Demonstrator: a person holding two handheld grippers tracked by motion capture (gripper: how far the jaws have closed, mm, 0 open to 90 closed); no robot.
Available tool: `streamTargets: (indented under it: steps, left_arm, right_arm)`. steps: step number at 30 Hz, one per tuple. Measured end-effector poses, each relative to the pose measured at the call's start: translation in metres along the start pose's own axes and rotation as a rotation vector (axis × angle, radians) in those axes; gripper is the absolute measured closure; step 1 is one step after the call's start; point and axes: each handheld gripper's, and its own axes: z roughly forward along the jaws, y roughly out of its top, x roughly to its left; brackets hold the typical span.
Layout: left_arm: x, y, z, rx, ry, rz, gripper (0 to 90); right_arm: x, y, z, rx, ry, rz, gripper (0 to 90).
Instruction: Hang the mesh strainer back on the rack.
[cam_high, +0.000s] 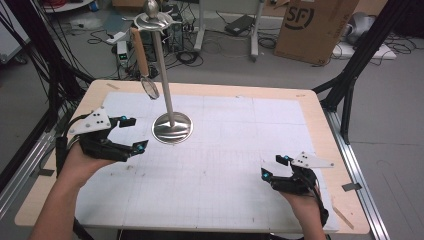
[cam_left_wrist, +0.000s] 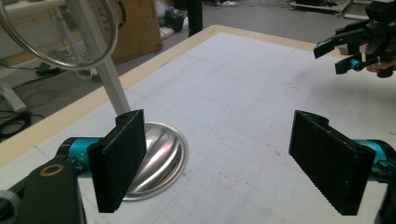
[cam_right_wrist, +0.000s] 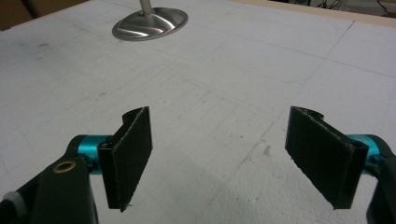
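Note:
A shiny metal stand (cam_high: 172, 128) rises from its round base at the mat's far left, its pole (cam_high: 161, 60) ending in hooks. From a hook hangs a wooden-handled utensil (cam_high: 141, 52) with a round metal-rimmed head (cam_high: 150, 88). My left gripper (cam_high: 133, 134) hovers open just left of the base, nothing between its jaws. In the left gripper view the base (cam_left_wrist: 161, 154) lies behind the left pad (cam_left_wrist: 119, 158), and the rimmed head (cam_left_wrist: 70, 66) hangs above. My right gripper (cam_high: 275, 167) is open and holds nothing at the near right; it faces the distant base (cam_right_wrist: 150, 23).
A white gridded mat (cam_high: 225, 150) covers the wooden table (cam_high: 320, 115). Black frame posts (cam_high: 350, 85) stand at the right and left edges. Beyond the table, a cardboard box (cam_high: 312, 25) and tangled cables (cam_high: 187, 55) lie on the floor. The other hand's gripper (cam_left_wrist: 345, 51) shows across the mat.

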Motion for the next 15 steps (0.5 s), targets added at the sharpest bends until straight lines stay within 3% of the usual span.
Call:
streamTargets:
  steps: [15]
  left_arm:
    - [-0.019,-0.037,0.030,-0.002,-0.060,-0.036,19.0]
  right_arm:
    - [0.000,-0.001,0.000,0.005,0.000,-0.001,22.1]
